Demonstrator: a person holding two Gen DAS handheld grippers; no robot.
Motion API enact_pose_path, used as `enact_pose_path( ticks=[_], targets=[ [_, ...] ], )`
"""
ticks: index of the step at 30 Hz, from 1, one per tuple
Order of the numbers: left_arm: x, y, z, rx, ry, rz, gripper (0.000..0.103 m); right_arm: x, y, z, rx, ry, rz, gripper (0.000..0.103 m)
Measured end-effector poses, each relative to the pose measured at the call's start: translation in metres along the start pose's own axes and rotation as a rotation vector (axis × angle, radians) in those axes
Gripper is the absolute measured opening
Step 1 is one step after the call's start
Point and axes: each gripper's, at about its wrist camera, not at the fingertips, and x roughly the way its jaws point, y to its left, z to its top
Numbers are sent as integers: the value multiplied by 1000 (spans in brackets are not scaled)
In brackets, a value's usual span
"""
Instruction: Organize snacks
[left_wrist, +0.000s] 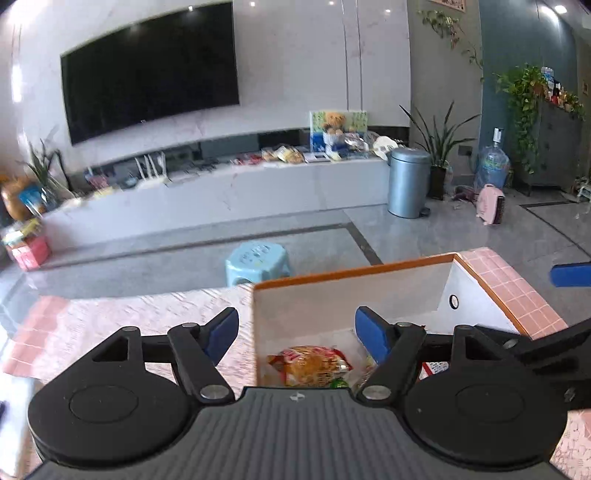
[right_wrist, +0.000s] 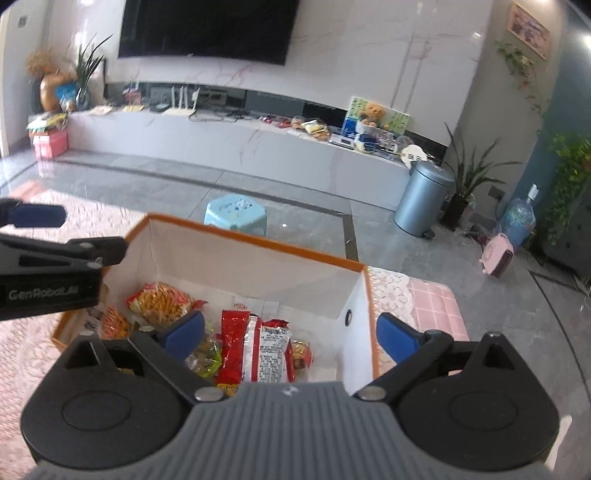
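An orange-rimmed white box (right_wrist: 258, 266) stands on the pink tablecloth and holds several snack packets: an orange-yellow bag (right_wrist: 162, 301), a red packet (right_wrist: 231, 347) and a red-and-white packet (right_wrist: 271, 349). My right gripper (right_wrist: 290, 336) is open and empty, its fingers astride the box's right wall. My left gripper (left_wrist: 295, 334) is open and empty over the box's left wall (left_wrist: 306, 306), above a yellow-orange bag (left_wrist: 314, 365). The left gripper also shows at the left of the right wrist view (right_wrist: 40, 218).
The pink checked tablecloth (left_wrist: 513, 284) covers the table. Beyond it are a light-blue stool (right_wrist: 234, 212), a grey bin (right_wrist: 423, 197), a long white TV bench (right_wrist: 258, 144) with more snack packets, plants and a water jug (right_wrist: 519, 219).
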Motion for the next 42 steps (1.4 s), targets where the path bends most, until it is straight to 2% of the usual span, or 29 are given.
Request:
enact_pose_path(
  ticks=[5, 9, 16, 22, 27, 35, 42],
  targets=[
    [-40, -5, -1, 36, -64, 35, 86, -49, -2, -2, 60, -69, -20, 99],
    [-67, -5, -11, 44, -105, 94, 88, -86, -2, -16, 102, -138, -40, 99],
    [-93, -1, -28, -19, -137, 77, 91, -130, 4, -54, 178, -214, -42, 99],
    [-106, 6, -45, -43, -129, 69, 95, -155, 13, -74, 227, -257, -35, 99],
    [-100, 9, -65, -95, -72, 32, 95, -157, 22, -93, 253, -247, -37, 99],
    [-82, -4, -86, -69, -1, 67, 95, -134, 31, -117, 219, -184, -68, 99],
    [-75, -7, -103, -72, 46, 86, 95, -119, 29, -124, 235, -146, -55, 99]
  ],
)
